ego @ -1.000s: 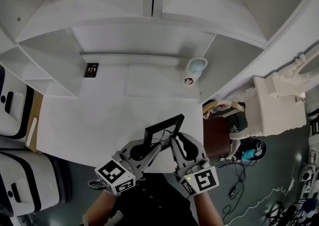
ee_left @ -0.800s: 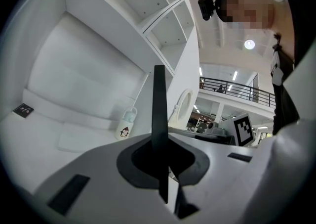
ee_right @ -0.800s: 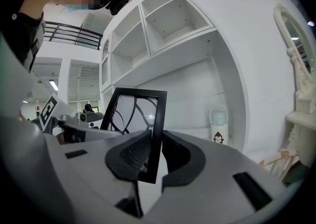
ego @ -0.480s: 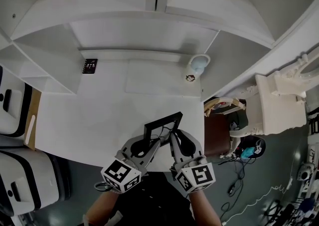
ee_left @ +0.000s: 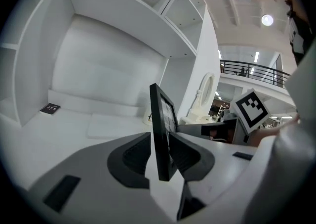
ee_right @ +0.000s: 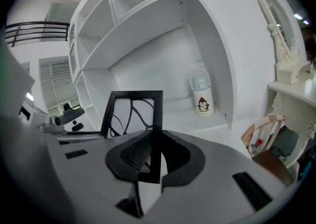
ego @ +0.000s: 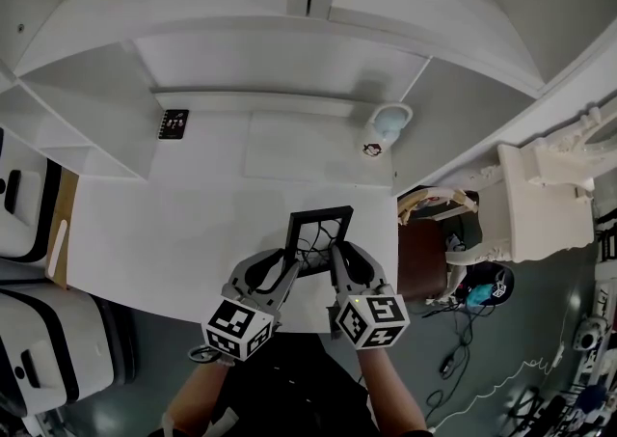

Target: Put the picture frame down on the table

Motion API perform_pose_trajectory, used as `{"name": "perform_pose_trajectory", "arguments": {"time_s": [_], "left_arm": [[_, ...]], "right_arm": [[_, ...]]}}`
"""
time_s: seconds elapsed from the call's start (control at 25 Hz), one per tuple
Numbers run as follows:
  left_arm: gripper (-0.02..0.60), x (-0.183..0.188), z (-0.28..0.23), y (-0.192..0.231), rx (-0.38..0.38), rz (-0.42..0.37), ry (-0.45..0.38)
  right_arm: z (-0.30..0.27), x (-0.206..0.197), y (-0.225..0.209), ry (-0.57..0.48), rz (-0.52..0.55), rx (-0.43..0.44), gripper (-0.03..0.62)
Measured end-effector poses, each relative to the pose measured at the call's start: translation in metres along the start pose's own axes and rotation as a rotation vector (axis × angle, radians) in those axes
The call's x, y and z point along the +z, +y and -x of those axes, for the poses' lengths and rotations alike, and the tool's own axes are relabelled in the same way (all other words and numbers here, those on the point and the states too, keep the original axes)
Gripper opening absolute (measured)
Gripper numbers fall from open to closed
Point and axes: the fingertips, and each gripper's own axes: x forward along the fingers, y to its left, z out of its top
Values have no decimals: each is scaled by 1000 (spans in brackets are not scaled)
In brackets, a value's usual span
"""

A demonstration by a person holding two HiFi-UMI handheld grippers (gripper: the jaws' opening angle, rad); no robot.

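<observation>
Two grippers carry one load. The left gripper (ee_left: pixel 159 158) and right gripper (ee_right: pixel 152 156) are each clamped on a side rail of the picture frame (ego: pixel 320 235). The frame stands upright over the table (ego: pixel 164 232), near its front edge; whether it touches the table is unclear. Risk: one gripper releasing or lowering before the other could twist the thin rails, and the frame could slip or tip off that edge. The frame rises forward from between both jaw pairs.

Penguin-printed bottle (ego: pixel 384 128) stands well apart from black card (ego: pixel 174 124).
</observation>
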Motion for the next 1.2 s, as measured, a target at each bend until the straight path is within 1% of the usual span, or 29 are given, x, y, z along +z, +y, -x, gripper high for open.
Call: {"name": "perform_pose_trajectory", "arguments": {"time_s": [0.2, 0.28, 0.44, 0.64, 0.68, 0.72, 0.76, 0.92, 1.04, 1.2], "left_arm": [[107, -16, -1, 16, 50, -5, 55], [107, -18, -1, 20, 59, -10, 65], [107, -24, 3, 25, 70, -15, 88], [107, -27, 5, 32, 87, 0, 97], [107, -27, 6, 33, 91, 3, 98], [106, -27, 6, 34, 94, 5, 99], [107, -27, 6, 36, 97, 7, 100], [107, -33, 5, 41, 107, 15, 109], [107, -42, -1, 47, 110, 3, 138], [107, -69, -17, 54, 104, -63, 234]], "right_arm": [[-32, -22, -17, 93, -36, -30, 66], [-46, -32, -24, 128, -52, -38, 66], [-73, -59, -37, 199, -117, -72, 66], [-96, -80, -56, 277, -112, -127, 66], [-99, -80, -61, 283, -115, -140, 63], [-102, -80, -65, 286, -116, -155, 32], [-105, -80, -69, 290, -113, -171, 2], [-114, -78, -78, 299, -69, -208, 2], [-114, -73, -75, 273, -12, -179, 2], [-102, -80, -65, 281, 77, -109, 2]]}}
